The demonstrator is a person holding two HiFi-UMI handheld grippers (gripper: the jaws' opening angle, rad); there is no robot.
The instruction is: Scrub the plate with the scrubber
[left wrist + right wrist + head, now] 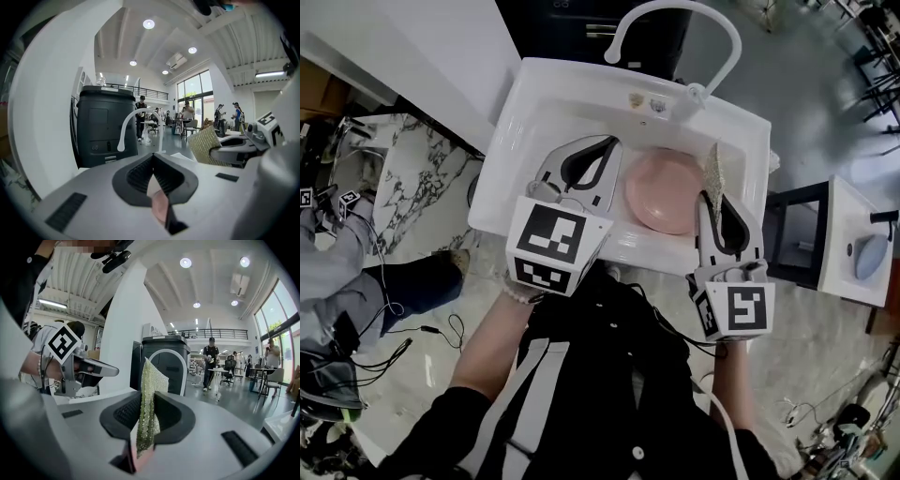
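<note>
Scrubbing hasn't started, we reckon: right gripper (712, 199) has its fingers pinching the scrubber (149, 394) above the sink (581, 103), left gripper (153, 157) fingers pressed together, probably empty. Pink plate (664, 190) lies in the sink; next we lower the scrubber onto it

No readable words or numbers are showing anywhere. The marker cubes (551, 246) are carrying only black-and-white square patterns, and a small mark on the black bin (107, 124) is appearing too blurred to read.

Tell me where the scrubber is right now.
In the head view the scrubber is clamped in the right gripper, sticking out past its tips over the right side of the sink, just right of the pink plate.
</note>
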